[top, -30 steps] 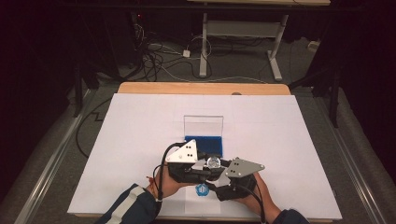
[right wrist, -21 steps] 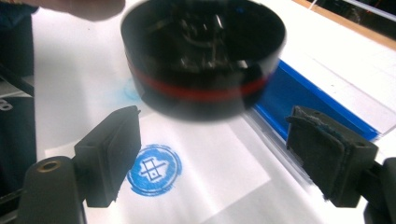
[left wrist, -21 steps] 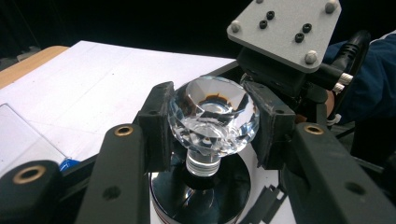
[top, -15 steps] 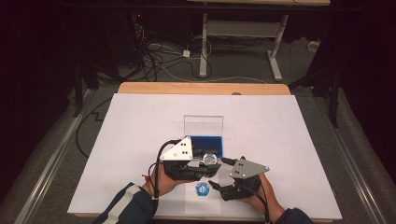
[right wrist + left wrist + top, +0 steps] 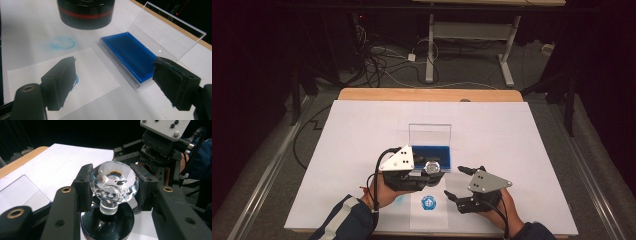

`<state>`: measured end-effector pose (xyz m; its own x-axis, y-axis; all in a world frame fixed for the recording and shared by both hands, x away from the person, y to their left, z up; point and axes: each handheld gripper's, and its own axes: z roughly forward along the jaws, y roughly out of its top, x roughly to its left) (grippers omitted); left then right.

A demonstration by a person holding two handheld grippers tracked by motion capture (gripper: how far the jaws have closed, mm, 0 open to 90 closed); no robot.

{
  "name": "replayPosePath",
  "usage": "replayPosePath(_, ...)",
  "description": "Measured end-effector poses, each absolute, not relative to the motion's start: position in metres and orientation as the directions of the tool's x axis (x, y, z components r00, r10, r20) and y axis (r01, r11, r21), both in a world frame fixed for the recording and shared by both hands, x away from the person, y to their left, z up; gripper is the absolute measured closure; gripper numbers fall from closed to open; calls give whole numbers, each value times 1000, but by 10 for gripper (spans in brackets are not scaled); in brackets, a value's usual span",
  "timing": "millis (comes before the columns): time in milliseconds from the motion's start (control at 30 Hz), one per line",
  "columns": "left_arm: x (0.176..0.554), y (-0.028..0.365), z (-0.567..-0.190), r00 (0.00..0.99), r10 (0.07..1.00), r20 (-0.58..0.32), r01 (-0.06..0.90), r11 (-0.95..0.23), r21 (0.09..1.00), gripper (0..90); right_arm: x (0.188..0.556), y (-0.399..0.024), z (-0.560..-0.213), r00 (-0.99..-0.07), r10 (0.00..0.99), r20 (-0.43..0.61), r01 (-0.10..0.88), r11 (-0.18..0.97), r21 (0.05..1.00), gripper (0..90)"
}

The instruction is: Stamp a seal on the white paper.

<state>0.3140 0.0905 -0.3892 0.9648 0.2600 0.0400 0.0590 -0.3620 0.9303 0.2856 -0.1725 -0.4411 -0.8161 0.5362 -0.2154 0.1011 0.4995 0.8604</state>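
A stamp with a faceted crystal knob (image 5: 113,181) and a round black body (image 5: 107,222) stands upright in my left gripper (image 5: 113,187), whose pads press on the knob from both sides. In the high view the knob (image 5: 432,167) sits just in front of the blue ink pad (image 5: 430,151). The pad's clear lid (image 5: 430,134) stands open. My right gripper (image 5: 456,181) is open and holds nothing, to the right of a white paper slip (image 5: 429,217) bearing a blue stamp mark (image 5: 429,202). The right gripper view shows the stamp's black body (image 5: 85,11) low over the table; I cannot tell if it touches.
A faint blue ring smudge (image 5: 62,43) marks the white table sheet (image 5: 362,130) beside the paper slip (image 5: 95,82). A wooden table edge (image 5: 427,94) runs along the far side. Cables and a desk frame (image 5: 467,30) lie on the floor beyond.
My right gripper has drawn back to the right, away from the stamp and the left gripper. The left gripper with the stamp has barely moved.
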Motion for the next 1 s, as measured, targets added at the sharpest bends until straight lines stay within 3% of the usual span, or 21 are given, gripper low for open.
replayPosePath(1000, 320, 113, -382, 943, 321, 87, 42, -376, 926, 538, 285, -197, -437, -786, 574, -230, 111, 497, 860, 196)
